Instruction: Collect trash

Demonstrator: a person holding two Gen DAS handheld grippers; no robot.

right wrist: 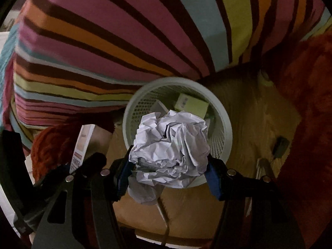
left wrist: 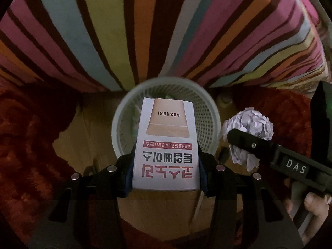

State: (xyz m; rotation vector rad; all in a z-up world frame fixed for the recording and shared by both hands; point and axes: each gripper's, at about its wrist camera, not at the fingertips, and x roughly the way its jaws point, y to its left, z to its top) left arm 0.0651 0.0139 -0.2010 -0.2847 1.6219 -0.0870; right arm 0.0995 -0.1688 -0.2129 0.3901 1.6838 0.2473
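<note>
Two grippers are at work, each carrying one piece of trash, above one white perforated wastebasket [left wrist: 207, 112] that stands on a wooden floor [left wrist: 93, 128]. The left gripper [left wrist: 166, 172] has its blue-padded jaws closed tight on the sides of one flat white carton [left wrist: 166, 137] printed with red Korean lettering and the word COSNORI; the carton's long axis runs straight away from the gripper, its far end reaching out over the basket's mouth. The right gripper [right wrist: 168, 174] is clamped on one ball of crumpled white paper [right wrist: 170, 143], which bulges up between the pads and trails a loose fold below them; it has no clear long axis. In the right wrist view the paper hangs over the near rim of the basket. Inside the basket lie at least two small boxes, one pale green [right wrist: 193, 103], the rest partly hidden by the paper. A mattress in a striped cover [left wrist: 145, 31] of pink, orange, yellow, blue and brown rises just behind the basket, and shaggy red rugs [left wrist: 27, 128] lie on either side of the bare floor. A small dark object [right wrist: 280, 145] lies on the floor right of the basket, too dim to identify.
</note>
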